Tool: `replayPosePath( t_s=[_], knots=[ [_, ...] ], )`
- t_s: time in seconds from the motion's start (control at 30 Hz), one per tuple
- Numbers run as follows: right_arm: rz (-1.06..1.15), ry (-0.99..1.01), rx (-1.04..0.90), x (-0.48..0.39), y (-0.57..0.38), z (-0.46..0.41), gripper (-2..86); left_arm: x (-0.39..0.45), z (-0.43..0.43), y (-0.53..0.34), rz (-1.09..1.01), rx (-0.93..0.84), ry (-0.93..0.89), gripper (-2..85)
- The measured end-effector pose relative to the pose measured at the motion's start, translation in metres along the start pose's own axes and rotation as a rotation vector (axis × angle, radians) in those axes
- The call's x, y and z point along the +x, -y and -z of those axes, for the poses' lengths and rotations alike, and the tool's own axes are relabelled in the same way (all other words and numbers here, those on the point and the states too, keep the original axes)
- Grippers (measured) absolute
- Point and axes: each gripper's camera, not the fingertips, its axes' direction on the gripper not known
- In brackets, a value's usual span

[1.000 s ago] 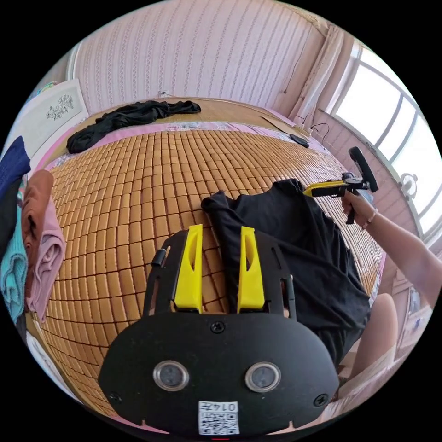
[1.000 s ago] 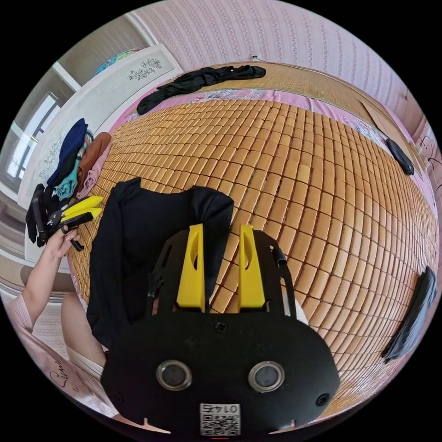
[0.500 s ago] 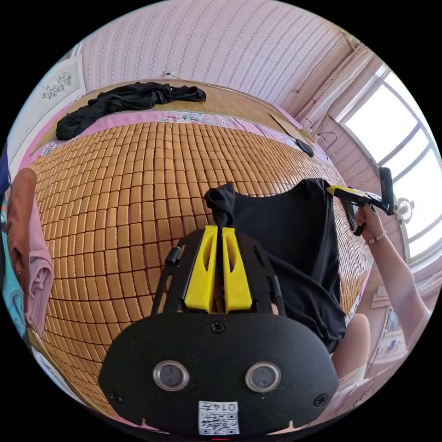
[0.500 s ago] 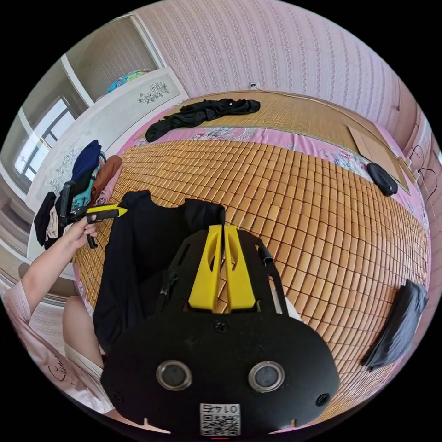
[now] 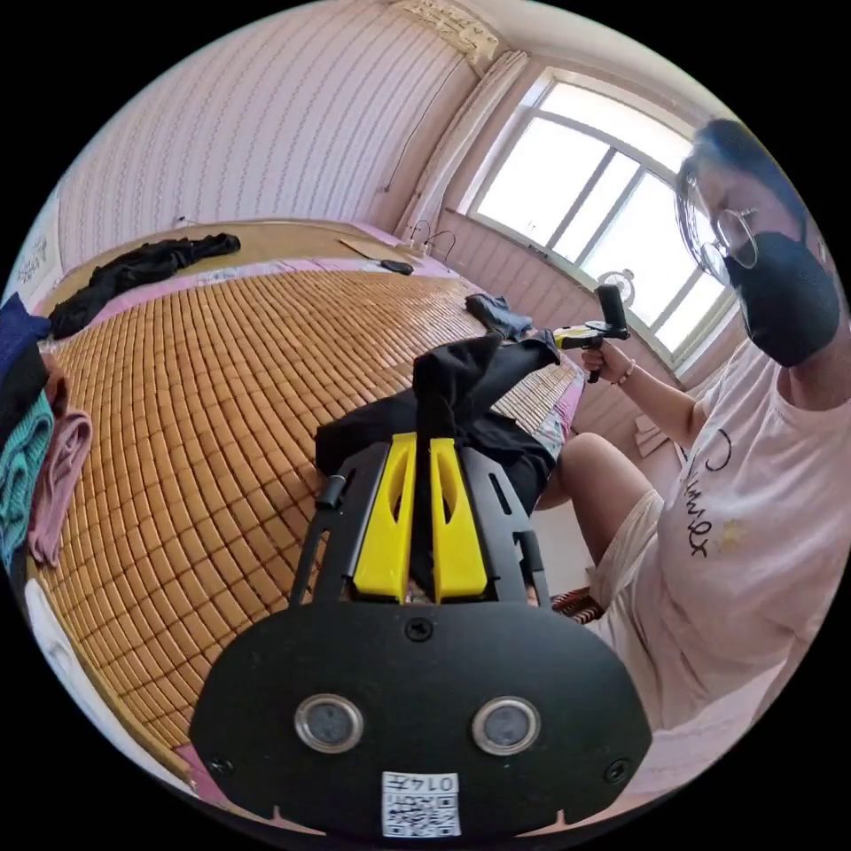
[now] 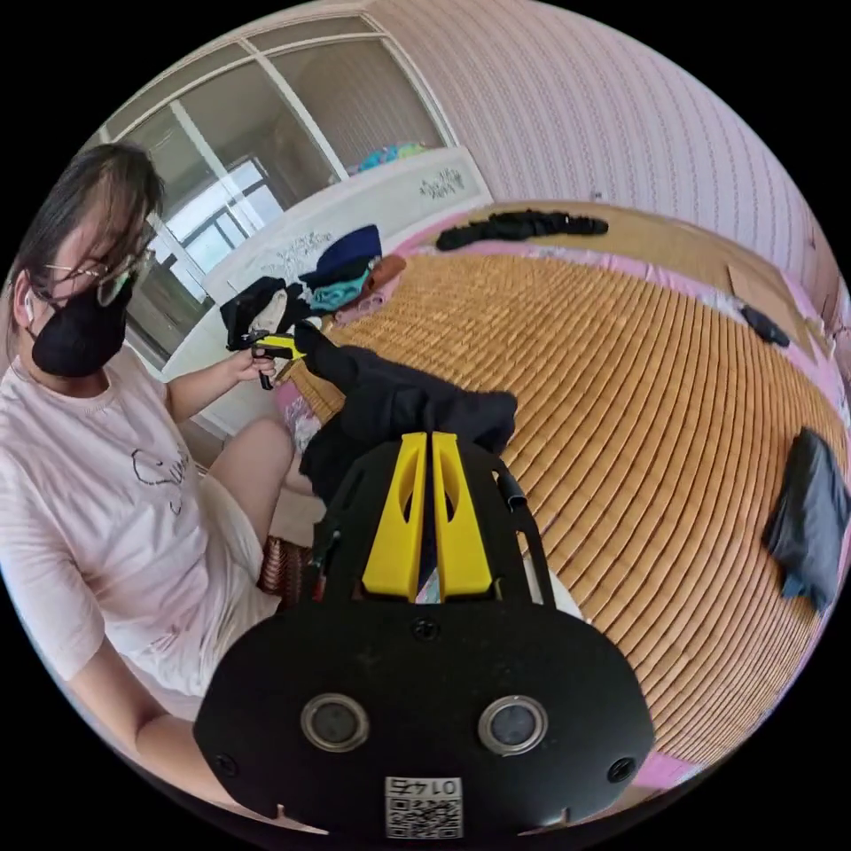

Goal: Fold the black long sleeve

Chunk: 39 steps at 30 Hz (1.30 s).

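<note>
Black fabric, the long sleeve, hangs stretched between both grippers above the near edge of a bed covered by a bamboo tile mat.

Left gripper view: left gripper, yellow jaws nearly together, a bunched fold of the black long sleeve pinched between them and rising above the tips. Rest of the garment trails down onto the mat edge and runs across to the right gripper, which is held in the person's hand; the cloth ends at its yellow tips. Person sits beside the bed, near the window. Another black garment lies at the far side of the bed, against the striped wall. Stack of folded clothes, blue, teal, pink, at the mat's left edge.

Right gripper view: right gripper, jaws drawn close with only a thin slit between; black cloth sits bunched at the tips and shows between the jaws. Garment runs from there to the left gripper, held in the person's other hand, cloth reaching its yellow tip. Dark grey folded item lies on the mat well apart from the work. Small dark object near the far pink border.
</note>
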Motion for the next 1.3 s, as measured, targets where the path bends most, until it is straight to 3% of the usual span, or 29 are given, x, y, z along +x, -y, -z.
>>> replayPosePath(
  t_s=[0.13, 0.33, 0.53, 0.7, 0.9, 1.03, 1.1, 1.17, 1.3],
  knots=[
    [-0.186, -0.065, -0.220, -0.004, -0.061, -0.048, 0.0, 0.029, -0.025, -0.066, 0.079, -0.180, 0.186, -0.5],
    [-0.203, -0.088, -0.122, -0.041, -0.058, -0.072, -0.2, 0.080, -0.048, -0.075, 0.056, -0.173, 0.270, -0.9],
    [0.060, -0.125, -0.085, -0.109, 0.025, -0.131, -0.3, 0.133, -0.121, -0.058, -0.001, -0.097, 0.164, -1.0],
    [0.235, -0.419, -0.341, -0.133, 0.090, -0.232, -0.5, 0.176, -0.198, -0.064, -0.153, -0.184, 0.340, -1.0],
    [0.375, -0.524, -0.551, -0.153, 0.105, -0.259, -0.8, 0.181, -0.221, -0.084, -0.187, -0.215, 0.277, -1.0],
    [0.278, -0.543, -0.488, -0.135, 0.117, -0.250, -0.5, 0.192, -0.218, -0.092, -0.201, -0.149, 0.233, -1.0],
    [0.202, -0.484, -0.429, -0.111, 0.111, -0.252, -0.4, 0.192, -0.240, -0.104, -0.205, -0.236, 0.235, -0.9],
    [0.180, -0.431, -0.422, -0.104, 0.108, -0.238, -0.3, 0.194, -0.241, -0.112, -0.206, -0.190, 0.230, -0.9],
    [0.046, -0.291, -0.137, -0.081, 0.060, -0.142, 0.2, 0.205, -0.238, -0.119, -0.232, -0.131, 0.218, 0.1]
  ],
)
